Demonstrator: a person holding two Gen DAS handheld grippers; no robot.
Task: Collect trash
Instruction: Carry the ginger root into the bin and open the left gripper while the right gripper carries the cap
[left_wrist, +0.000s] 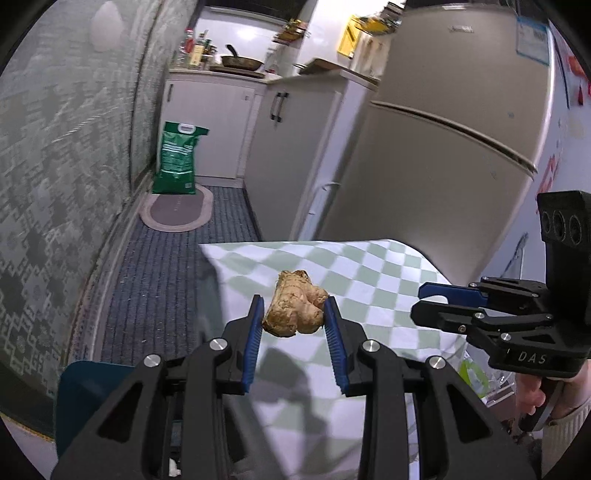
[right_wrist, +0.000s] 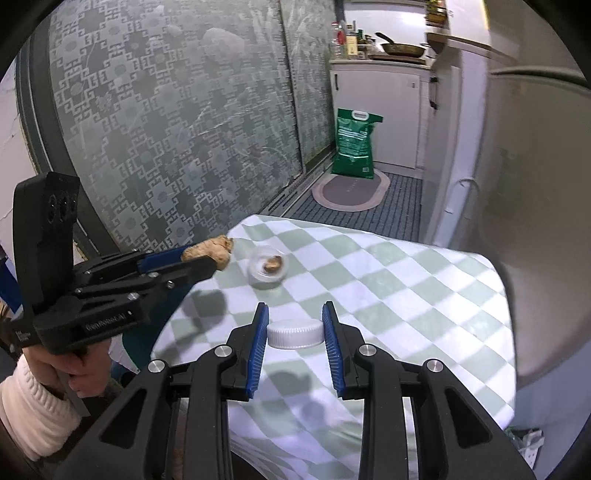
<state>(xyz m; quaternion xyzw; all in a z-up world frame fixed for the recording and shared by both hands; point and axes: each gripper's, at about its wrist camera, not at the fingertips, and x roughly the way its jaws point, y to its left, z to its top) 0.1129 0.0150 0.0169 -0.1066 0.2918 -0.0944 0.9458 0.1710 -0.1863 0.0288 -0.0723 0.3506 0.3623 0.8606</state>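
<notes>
A rough, matt piece of ginger is showing beside ribbed blue finger pads; a ridged white plastic cap is lying on soft checked cloth.

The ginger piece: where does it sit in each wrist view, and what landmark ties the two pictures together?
Left wrist view: the ginger piece is at lower centre, pinched between the left gripper's blue pads above the checked tablecloth.
Right wrist view: the ginger piece is at centre left, at the tip of the left gripper.
Shared landmark: the green bag standing on the floor by the white cabinets.
</notes>
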